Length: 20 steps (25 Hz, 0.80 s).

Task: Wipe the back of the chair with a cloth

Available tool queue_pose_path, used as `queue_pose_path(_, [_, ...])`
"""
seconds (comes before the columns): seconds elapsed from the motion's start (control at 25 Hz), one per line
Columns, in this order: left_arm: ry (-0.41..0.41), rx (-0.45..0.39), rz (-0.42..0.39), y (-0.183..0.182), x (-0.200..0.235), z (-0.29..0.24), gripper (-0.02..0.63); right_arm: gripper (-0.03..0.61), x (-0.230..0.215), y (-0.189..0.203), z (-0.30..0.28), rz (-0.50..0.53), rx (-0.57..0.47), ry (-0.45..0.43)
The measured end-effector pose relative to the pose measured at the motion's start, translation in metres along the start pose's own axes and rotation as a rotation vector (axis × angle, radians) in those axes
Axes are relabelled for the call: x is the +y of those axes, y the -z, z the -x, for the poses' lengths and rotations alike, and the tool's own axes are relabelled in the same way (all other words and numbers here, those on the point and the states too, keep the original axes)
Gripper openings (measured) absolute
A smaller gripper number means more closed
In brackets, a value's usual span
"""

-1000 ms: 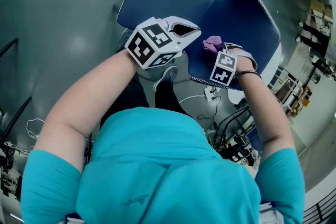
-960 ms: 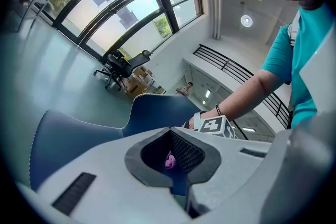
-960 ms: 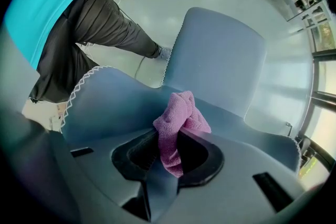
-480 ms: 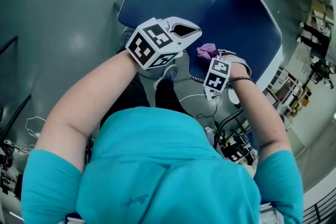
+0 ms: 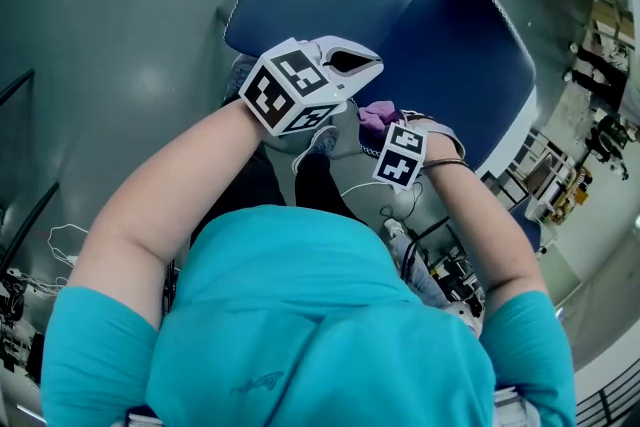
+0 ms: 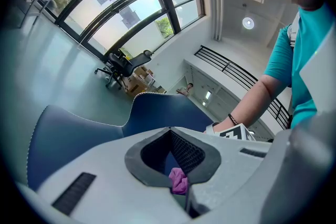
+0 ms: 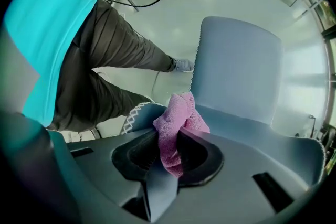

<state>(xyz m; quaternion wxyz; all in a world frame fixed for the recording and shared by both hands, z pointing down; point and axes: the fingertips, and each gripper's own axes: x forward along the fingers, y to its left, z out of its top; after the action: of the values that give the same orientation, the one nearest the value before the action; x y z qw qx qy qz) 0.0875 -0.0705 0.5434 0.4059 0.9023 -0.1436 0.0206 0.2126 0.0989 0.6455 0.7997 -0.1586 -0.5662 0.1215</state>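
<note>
Blue chair [image 5: 450, 35], its near edge partly hidden behind the person's arms. Left gripper [image 5: 372, 63] fingers together, holding nothing. Right gripper [image 7: 173, 136] fingers clamped on purple cloth [image 7: 180, 110] at the chair's near stitched edge; contact unclear.

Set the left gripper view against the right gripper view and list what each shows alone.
Only the left gripper view: tall windows, a black office chair, a railing and the person's forearm. Only the right gripper view: dark trousers, a shoe, and the right gripper shut on the cloth. Both: the blue chair and that purple cloth.
</note>
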Motion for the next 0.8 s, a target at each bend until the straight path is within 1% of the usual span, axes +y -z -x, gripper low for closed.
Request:
queue_pose_path(0.24, [-0.004, -0.011, 0.011, -0.005, 0.006, 0.0, -0.005, 0.092, 0.01, -0.017, 0.009, -0.06, -0.072, -0.094])
queue_pose_path(0.4, [-0.012, -0.014, 0.021, -0.003, 0.013, 0.004, -0.005, 0.092, 0.023, -0.034, 0.022, -0.122, -0.163, -0.218])
queue_pose_path(0.48, [-0.022, -0.016, 0.028, -0.003, 0.021, 0.006, -0.005, 0.092, 0.018, -0.042, 0.031, -0.144, -0.22, -0.261])
queue_pose_path(0.52, [-0.03, -0.018, 0.032, -0.003, 0.027, 0.006, -0.005, 0.092, 0.008, -0.044, 0.035, -0.151, -0.242, -0.257])
queue_pose_path(0.6, [-0.054, -0.022, 0.038, -0.003, 0.042, 0.008, -0.005, 0.092, -0.022, -0.044, 0.041, -0.153, -0.263, -0.199])
queue_pose_path(0.68, [-0.082, -0.022, 0.039, -0.002, 0.059, 0.011, -0.005, 0.092, -0.062, -0.04, 0.044, -0.14, -0.254, -0.1])
queue_pose_path(0.8, [-0.116, -0.011, 0.033, -0.004, 0.084, 0.013, -0.005, 0.092, -0.125, -0.03, 0.046, -0.097, -0.199, 0.066])
